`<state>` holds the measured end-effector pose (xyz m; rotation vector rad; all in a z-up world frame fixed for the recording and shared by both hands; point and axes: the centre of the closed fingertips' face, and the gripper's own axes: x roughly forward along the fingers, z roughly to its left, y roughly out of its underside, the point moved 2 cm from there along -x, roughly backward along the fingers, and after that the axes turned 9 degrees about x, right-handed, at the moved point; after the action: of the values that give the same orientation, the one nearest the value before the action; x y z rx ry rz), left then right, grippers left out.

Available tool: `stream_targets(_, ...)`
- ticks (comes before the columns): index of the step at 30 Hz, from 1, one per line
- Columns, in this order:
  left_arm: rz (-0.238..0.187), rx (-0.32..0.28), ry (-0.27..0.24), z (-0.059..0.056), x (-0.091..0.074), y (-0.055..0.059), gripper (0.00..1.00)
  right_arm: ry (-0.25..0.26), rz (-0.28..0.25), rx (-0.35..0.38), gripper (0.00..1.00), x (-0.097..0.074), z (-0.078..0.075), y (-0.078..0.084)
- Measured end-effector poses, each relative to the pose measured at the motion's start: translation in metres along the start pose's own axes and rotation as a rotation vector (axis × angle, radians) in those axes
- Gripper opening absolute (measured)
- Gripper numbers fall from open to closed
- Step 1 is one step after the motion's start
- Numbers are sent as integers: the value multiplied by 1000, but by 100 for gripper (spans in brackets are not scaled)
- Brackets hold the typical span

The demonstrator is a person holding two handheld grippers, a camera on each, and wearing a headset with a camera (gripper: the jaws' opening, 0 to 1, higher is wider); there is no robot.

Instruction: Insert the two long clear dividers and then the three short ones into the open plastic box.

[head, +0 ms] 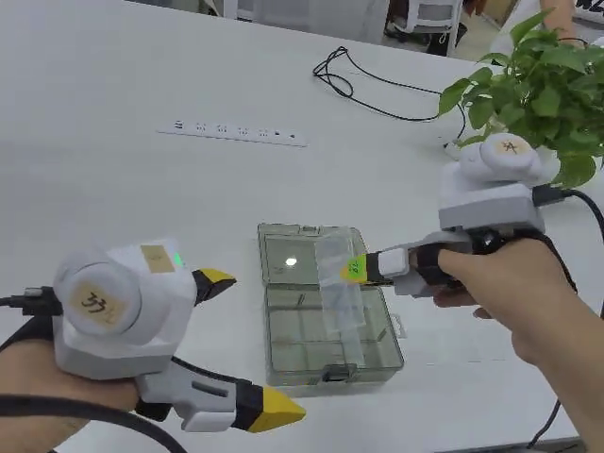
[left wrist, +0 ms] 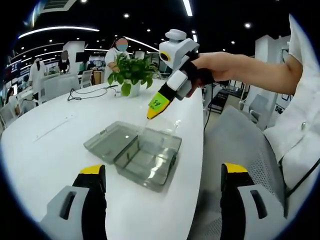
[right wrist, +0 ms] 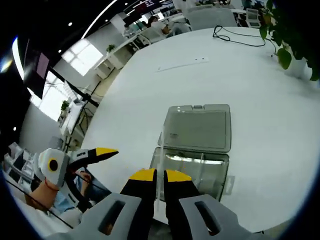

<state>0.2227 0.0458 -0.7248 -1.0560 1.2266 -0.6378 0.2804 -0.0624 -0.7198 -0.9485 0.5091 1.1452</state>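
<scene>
1. Slippage is the first risk. The right gripper point(right wrist: 155, 176) has its jaws pinched together on one edge of a clear divider point(head: 342, 288). This thin, slick sheet hangs tilted above the open plastic box point(head: 293, 370). A small twist of the wrist could let it swivel or slide out of the pinch.
2. Misalignment is the second. The divider is over the middle of the base, not yet seated, and it is nearly invisible against the smoky plastic. If its lower edge lands on the floor or against a wall instead of in the slots, pressing down would likely bow the sheet or jam it askew.
3. Box movement is the third. The box lies free on the white table point(head: 113, 189) with its lid point(head: 302, 253) laid flat behind the base, and nothing steadies it. The left gripper point(head: 247, 344) hovers near the box's front-left corner without touching it, its jaws wide apart and empty. A sideways push from the divider could skate the light box away.
4. Order could go wrong too. It cannot be told whether this sheet is a long or a short one, nor whether any divider already sits inside.
</scene>
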Motion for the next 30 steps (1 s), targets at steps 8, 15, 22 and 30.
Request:
stream_targets(8,-12,-14,23,3,3,8,96,35,61,82,7,20,-9,23)
stream_targets(15,-34,-39,30,6,5,9,95,61,86,116,7,26,-17,26)
stream_targets(22,-46,-53,30,6,5,10,94,87,124,115,7,35,-24,26)
stream_targets(30,-47,-68,31,6,5,12,93,103,133,108,7,42,-26,31)
